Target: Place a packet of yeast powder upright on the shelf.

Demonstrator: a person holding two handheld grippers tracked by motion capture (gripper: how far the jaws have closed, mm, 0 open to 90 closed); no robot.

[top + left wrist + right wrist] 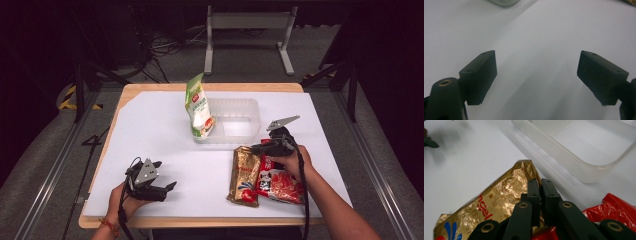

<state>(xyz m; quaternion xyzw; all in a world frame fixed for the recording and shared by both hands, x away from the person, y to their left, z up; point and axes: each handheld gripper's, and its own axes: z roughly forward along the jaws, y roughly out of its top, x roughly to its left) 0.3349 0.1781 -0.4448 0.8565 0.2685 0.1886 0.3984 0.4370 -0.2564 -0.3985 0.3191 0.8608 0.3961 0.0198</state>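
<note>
A gold snack packet (244, 175) lies on the white table, with a red packet (281, 186) partly beside and under its right edge. My right gripper (255, 148) is shut on the gold packet's (499, 202) top corner; in the right gripper view (540, 183) the foil edge sits pinched between the two black jaws. The red packet (619, 207) lies just to the right of them. My left gripper (165, 175) rests low at the front left, open, with only bare table between its fingers (536, 72).
A clear plastic tub (252, 107) stands at the table's middle back, its rim (574, 162) close ahead of the right gripper. A green and white pouch (198, 107) stands tilted at the tub's left end. The white sheet (150, 130) covers the wooden table.
</note>
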